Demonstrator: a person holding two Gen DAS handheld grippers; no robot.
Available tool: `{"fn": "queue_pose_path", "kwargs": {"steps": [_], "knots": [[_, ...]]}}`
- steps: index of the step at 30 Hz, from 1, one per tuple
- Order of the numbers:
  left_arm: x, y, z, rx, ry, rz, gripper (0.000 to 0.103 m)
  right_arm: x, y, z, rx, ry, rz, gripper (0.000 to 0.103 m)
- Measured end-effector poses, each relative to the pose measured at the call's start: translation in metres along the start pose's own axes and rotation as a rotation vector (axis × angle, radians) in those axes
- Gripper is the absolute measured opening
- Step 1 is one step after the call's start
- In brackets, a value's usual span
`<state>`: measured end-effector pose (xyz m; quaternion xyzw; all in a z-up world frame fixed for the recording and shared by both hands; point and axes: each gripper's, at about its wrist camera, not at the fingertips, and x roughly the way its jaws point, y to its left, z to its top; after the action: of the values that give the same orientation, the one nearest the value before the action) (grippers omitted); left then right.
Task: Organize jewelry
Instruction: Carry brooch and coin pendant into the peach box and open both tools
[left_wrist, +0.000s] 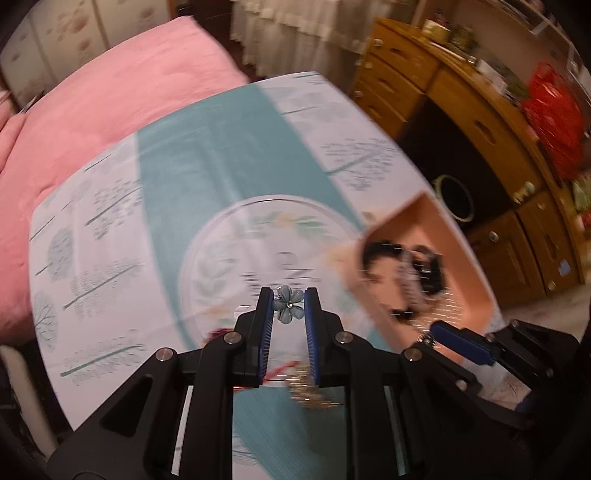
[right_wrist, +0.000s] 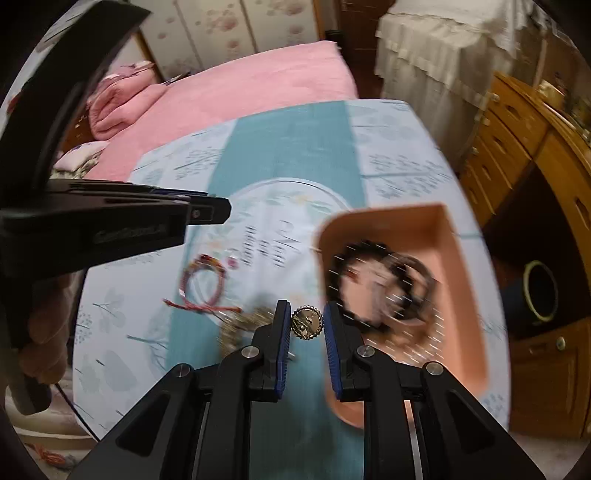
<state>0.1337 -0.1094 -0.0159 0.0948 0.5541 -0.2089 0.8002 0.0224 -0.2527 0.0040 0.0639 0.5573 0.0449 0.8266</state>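
Note:
My left gripper is shut on a pale blue flower clip and holds it above the table. My right gripper is shut on a round gold brooch, just left of the peach tray. The tray holds dark bracelets and a beaded strand; it also shows in the left wrist view. A red cord bracelet and a gold chain piece lie on the cloth left of my right gripper. The right gripper shows in the left wrist view, and the left gripper shows in the right wrist view.
The table has a blue and white cloth with a round plate print. A pink bed lies behind it. A wooden cabinet stands at the right, with a dark bin on the floor.

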Motion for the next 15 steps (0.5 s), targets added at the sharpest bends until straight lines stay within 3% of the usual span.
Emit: {"fn": "queue_pose_path", "kwargs": {"steps": [6,15], "knots": [[0.007,-0.055,0.002,0.046,-0.007,-0.037,0.014,-0.01,-0.046,-0.025,0.064,0.021,-0.034,0.018],[0.042,-0.089,0.014,0.051,0.016,-0.027,0.014,-0.007,-0.084,-0.049,0.104,0.039,-0.053,0.018]]}}
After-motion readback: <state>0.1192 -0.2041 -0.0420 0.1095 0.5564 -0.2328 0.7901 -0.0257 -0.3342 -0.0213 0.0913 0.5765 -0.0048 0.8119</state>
